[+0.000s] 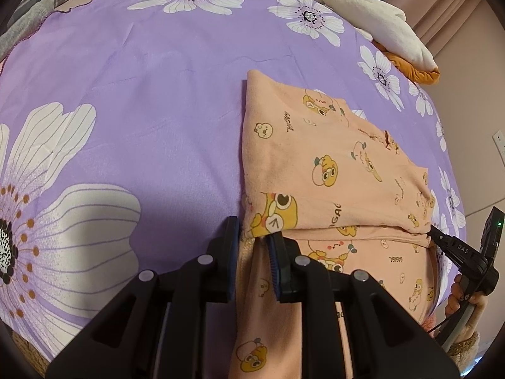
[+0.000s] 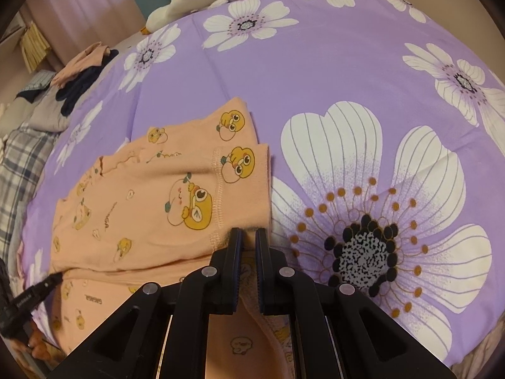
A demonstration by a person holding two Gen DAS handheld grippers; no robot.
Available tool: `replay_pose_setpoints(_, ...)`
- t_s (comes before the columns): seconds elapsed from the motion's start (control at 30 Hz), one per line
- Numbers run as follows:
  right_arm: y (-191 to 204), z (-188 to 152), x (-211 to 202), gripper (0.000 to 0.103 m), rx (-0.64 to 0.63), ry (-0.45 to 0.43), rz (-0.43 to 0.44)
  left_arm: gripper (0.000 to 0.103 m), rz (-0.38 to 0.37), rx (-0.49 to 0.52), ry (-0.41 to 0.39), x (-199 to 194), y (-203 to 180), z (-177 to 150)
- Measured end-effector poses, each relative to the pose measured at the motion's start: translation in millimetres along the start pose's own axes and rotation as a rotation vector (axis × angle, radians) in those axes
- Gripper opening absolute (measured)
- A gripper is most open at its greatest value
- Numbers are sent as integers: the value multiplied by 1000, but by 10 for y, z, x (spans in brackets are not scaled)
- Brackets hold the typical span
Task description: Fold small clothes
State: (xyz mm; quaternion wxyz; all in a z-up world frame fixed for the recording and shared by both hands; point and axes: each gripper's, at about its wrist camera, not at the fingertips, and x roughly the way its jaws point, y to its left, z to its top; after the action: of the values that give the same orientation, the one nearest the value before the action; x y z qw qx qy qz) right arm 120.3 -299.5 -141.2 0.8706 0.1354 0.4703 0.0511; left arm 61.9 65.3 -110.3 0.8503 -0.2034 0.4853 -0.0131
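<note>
Two grippers at the near edge of a purple flowered bedspread (image 1: 157, 63), peach cartoon-print garment (image 1: 315, 158) folded on it, left gripper (image 1: 252, 240) and right gripper (image 2: 248, 237) jaws narrow, pinching its near corners, plush toy (image 1: 378, 15) far right, pink curtains (image 2: 79, 0) beyond.

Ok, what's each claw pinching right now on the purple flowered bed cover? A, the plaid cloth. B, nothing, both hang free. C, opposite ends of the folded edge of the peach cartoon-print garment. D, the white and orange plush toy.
C: the left claw and the right claw each grip the near folded edge of the peach garment, one at either end.
</note>
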Motion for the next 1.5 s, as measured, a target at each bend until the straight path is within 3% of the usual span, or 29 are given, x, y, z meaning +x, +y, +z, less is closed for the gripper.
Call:
replay_pose_setpoints(0.6,10,-26,-1,4,1,-10,-5,22,48,-19,-31,-8,-81,-31)
replay_pose_setpoints(0.67,28,-33,-35,7,-4,-20,-26,29,38,-41,-34,-107,-106,-26)
replay_pose_setpoints(0.73,127,-79,-153,32,-58,-62,-88,49,35,-14,-77,-294,-175,-62)
replay_pose_setpoints(0.8,194,-129,-323,55,-105,-121,-98,64,30,16,-121,-485,-221,-127)
replay_pose_setpoints(0.87,177,-175,-510,58,-106,-150,-34,73,8,42,-127,-646,-220,-223)
replay_pose_setpoints(1.03,52,-395,-768,58,-83,-140,90,73,-52,39,-67,-766,-83,-592)
replay_pose_setpoints(1.3,-80,-1005,-784,58,-102,-18,73,71,-66,29,-8,-653,7,-1010)
replay_pose_setpoints(1.4,-164,-1133,-761,58,-80,18,70,59,-110,31,13,-595,-40,-1066)
replay_pose_setpoints(1.5,-178,-1216,-695,58,-64,57,85,52,-93,69,7,-553,-120,-1115)
